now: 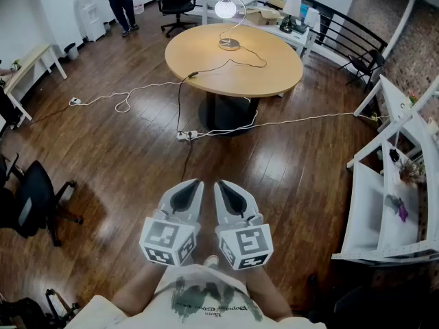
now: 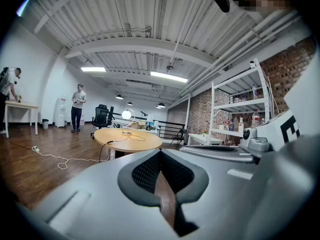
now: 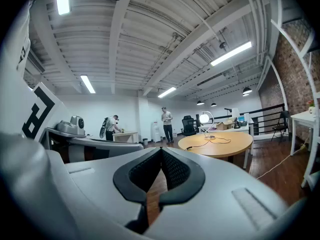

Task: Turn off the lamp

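Lamp (image 1: 225, 7) lit, far side of round bench (image 1: 264, 74), 12 o'clock, well apart from me. Left tool (image 1: 193, 186), right tool (image 1: 222, 186): both closed, empty. Judged light, thin-necked, tippy, globe fragile; touch base only. Switch not made out.

Left gripper (image 1: 195, 184), right gripper (image 1: 221, 185): both closed

Glossy dark wood floor (image 1: 123, 163), matt pale wood table (image 1: 260, 74), shiny metal lamp base (image 1: 229, 44)
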{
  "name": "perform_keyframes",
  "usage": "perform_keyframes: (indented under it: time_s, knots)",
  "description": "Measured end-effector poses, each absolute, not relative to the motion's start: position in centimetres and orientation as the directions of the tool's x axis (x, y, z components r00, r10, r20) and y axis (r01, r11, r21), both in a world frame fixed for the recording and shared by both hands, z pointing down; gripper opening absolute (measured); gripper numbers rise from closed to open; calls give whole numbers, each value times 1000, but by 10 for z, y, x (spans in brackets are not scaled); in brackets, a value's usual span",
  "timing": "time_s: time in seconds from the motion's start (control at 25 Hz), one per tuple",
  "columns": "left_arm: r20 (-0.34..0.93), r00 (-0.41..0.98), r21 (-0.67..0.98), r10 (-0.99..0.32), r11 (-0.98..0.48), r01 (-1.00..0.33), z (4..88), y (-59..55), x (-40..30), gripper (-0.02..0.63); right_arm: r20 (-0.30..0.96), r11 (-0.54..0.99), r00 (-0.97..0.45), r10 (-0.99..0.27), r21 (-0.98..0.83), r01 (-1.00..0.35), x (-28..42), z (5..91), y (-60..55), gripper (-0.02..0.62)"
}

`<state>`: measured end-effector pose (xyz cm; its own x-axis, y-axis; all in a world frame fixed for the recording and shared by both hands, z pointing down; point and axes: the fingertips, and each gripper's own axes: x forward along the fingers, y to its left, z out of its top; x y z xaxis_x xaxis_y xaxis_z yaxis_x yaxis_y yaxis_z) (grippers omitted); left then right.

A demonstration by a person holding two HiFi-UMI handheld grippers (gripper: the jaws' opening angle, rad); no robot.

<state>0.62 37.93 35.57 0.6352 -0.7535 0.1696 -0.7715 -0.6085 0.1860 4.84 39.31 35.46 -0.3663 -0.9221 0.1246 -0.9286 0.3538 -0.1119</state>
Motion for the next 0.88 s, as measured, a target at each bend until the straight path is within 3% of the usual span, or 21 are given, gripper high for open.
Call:
perform_keyframes:
  time_s: [0.88]
  knots:
    - [160,629,215,-761,-595,-775,380,236,24,0,164,345,-356,-920,-90,-934,69,380,260,0]
